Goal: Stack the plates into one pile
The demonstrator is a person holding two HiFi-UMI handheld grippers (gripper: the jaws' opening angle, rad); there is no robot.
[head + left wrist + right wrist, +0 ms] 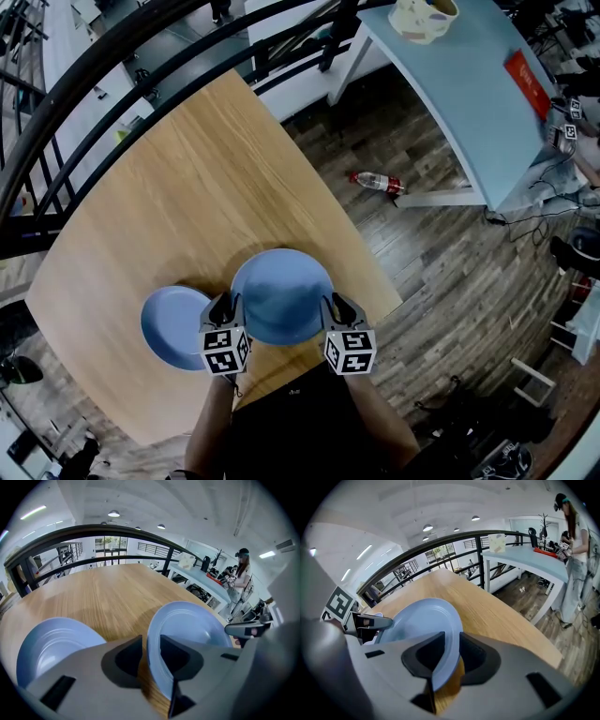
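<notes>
Wood plank floor [450,272], black railing [93,529], pale-blue table [469,84]

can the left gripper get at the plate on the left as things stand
Probably yes: the left gripper stands open around the rim of the middle plate, not gripping it, and the left plate lies bare just beside it.

Mostly pairs here, by my count.
I see two blue plates, the right plate [281,295] and the left plate [172,326]. There are two hand-held grippers, my left hand-held gripper [225,304] and my right hand-held gripper [337,306]. There are two counters, one wooden counter [178,178] and one pale blue counter [469,84]. One bottle [377,182] lies on the floor [450,272]. One cream object [422,17] and one red item [527,82] sit on the pale blue counter, and I count one person [574,531].
</notes>
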